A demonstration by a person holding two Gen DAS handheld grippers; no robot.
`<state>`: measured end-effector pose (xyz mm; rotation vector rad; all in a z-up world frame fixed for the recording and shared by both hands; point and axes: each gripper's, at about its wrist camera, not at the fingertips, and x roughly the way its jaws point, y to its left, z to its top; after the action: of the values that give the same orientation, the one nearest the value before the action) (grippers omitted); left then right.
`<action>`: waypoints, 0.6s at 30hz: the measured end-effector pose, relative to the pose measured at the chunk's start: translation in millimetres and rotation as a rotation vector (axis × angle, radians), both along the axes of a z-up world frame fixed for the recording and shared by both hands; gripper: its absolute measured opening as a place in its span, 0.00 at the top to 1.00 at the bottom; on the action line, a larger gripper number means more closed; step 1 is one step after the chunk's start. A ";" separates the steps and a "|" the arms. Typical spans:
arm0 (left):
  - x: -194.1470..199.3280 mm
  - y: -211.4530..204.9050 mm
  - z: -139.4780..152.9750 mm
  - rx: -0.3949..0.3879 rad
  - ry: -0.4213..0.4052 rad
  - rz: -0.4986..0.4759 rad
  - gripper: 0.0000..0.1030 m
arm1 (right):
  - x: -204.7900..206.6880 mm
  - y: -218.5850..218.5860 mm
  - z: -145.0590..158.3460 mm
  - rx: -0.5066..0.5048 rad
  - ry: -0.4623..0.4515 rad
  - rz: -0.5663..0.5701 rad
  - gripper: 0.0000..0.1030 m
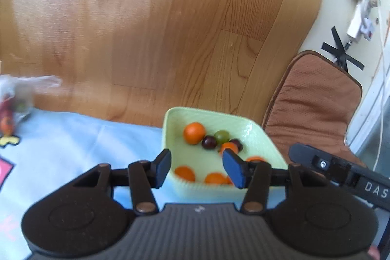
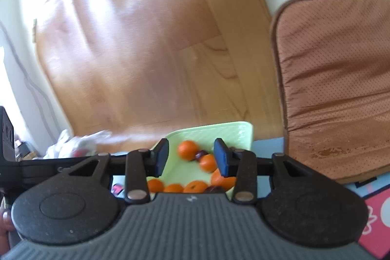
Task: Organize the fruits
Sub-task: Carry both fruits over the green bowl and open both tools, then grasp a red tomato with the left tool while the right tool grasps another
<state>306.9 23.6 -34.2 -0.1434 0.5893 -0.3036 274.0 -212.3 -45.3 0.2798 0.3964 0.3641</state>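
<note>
A pale green square tray sits on a light blue printed cloth. It holds several oranges, a green round fruit and dark plums. My left gripper hovers over the tray's near edge, open, with nothing between its blue pads. In the right wrist view the tray shows oranges and a dark fruit. My right gripper is open above them and touches no fruit. Its black body shows at the right of the left wrist view.
A clear plastic bag with more fruit lies at the cloth's far left, also visible as the bag. A brown seat cushion lies right of the tray. Wooden floor stretches beyond. A power strip and taped cables lie at the far right.
</note>
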 end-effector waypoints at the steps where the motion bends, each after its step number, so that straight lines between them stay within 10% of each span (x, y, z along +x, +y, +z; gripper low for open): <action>1: -6.4 2.8 -1.5 0.009 0.000 0.001 0.54 | -6.1 2.1 -1.4 -0.020 0.005 0.023 0.61; 13: -10.8 -7.0 -37.1 0.040 0.110 -0.056 0.48 | -23.6 59.2 -41.5 -0.369 0.058 0.223 0.61; 18: -16.2 -11.8 -49.6 0.094 0.123 -0.016 0.69 | -8.2 62.9 -48.3 -0.363 0.145 0.242 0.68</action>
<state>290.6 11.8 -83.8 -0.0667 0.7259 -0.2830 265.8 -149.4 -93.5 -0.0985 0.6317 0.5015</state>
